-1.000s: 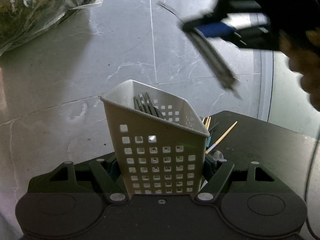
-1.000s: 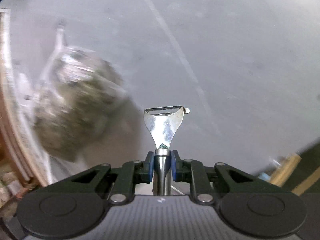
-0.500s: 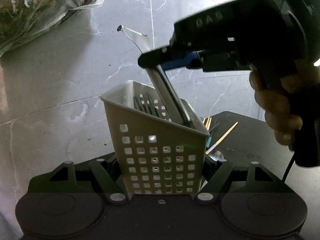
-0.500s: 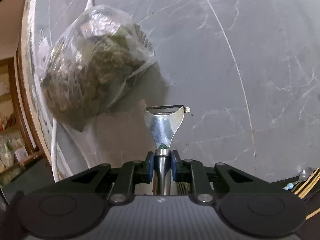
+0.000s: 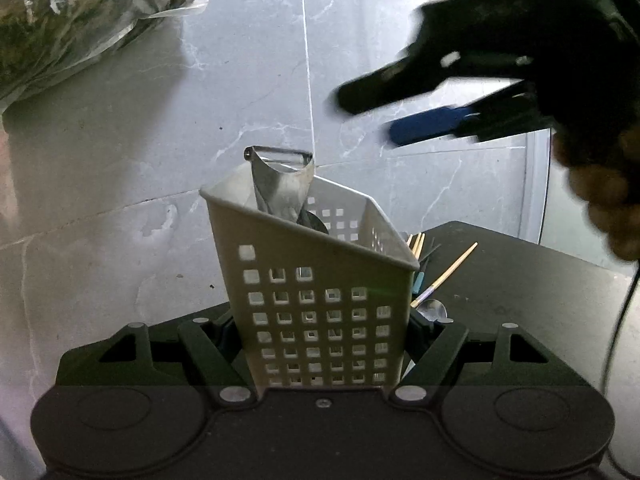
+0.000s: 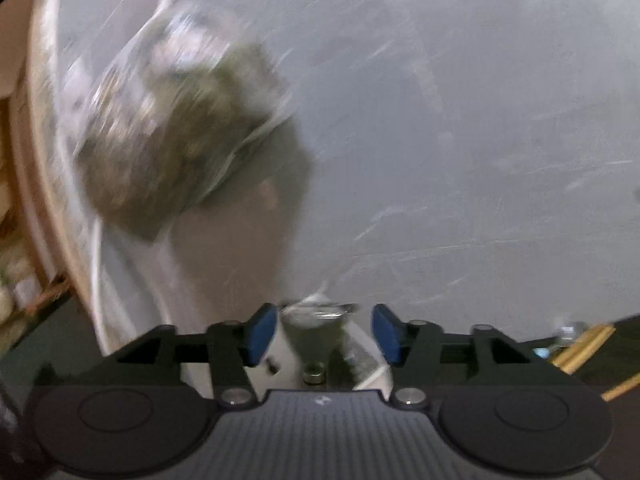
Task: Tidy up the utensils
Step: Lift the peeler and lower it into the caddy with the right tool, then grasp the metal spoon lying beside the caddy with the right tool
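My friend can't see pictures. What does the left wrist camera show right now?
A white holed utensil basket is clamped in the left gripper, with a metal peeler standing in it, head up. The right gripper, blurred and open, is up and to the right above a grey marble floor. Chopsticks and a spoon lie on a black surface.

Basket: we see it at centre, clamped between the left gripper fingers.
Peeler: in the basket, head above the rim.
Right gripper: at 2 o'clock, apart from the basket.
Chopsticks, spoon: at 3 o'clock, on the mat.
Bag: at 10 o'clock.
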{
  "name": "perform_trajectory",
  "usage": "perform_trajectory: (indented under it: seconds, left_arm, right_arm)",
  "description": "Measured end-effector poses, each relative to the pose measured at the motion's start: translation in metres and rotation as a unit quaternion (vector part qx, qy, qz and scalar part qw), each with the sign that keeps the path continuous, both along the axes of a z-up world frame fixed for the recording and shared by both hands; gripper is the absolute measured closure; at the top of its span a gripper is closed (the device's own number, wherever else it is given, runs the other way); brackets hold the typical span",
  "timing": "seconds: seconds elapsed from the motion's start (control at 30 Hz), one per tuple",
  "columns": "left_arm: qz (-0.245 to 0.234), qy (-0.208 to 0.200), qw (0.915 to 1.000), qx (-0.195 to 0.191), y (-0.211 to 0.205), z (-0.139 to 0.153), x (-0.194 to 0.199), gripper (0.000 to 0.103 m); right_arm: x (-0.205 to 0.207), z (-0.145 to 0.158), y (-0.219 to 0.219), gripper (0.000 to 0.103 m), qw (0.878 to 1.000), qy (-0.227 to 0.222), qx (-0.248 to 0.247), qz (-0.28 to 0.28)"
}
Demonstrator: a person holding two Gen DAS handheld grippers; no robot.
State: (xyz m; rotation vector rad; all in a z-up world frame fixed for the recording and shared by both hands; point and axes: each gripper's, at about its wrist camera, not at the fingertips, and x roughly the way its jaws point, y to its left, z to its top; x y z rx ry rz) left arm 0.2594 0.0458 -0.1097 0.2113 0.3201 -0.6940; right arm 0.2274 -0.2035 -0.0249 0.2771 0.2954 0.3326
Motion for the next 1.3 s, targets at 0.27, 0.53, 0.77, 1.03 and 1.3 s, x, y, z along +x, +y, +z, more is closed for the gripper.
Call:
perform_trajectory:
  seconds: [0.27, 0.53, 0.77, 1.03, 1.3]
  left_arm:
    - [-0.002, -0.001, 1.0, 0.004, -0.002, 0.0, 0.002, 0.026]
    - [-0.002, 0.002, 1.0, 0.009, -0.003, 0.002, 0.003, 0.026]
    - [-0.002, 0.003, 0.9999, 0.012, -0.004, 0.004, 0.004, 0.026]
    - [0.004, 0.003, 0.9999, 0.012, -0.005, 0.003, 0.003, 0.026]
    - [0.004, 0.003, 0.9999, 0.012, -0.006, 0.003, 0.003, 0.026]
  right_arm:
    - [-0.011, -0.047, -0.065, 0.032, 0.985, 0.133, -0.02, -0.111]
    - [0.02, -0.1, -0.074, 0.032, 0.974, 0.206, -0.019, -0.094]
    - [0.031, -0.111, -0.068, 0.017, 0.974, 0.211, -0.029, -0.08]
    - [0.037, -0.119, -0.061, 0.01, 0.974, 0.214, -0.049, -0.057]
    - [0.045, -0.127, -0.055, 0.01, 0.974, 0.215, -0.061, -0.037]
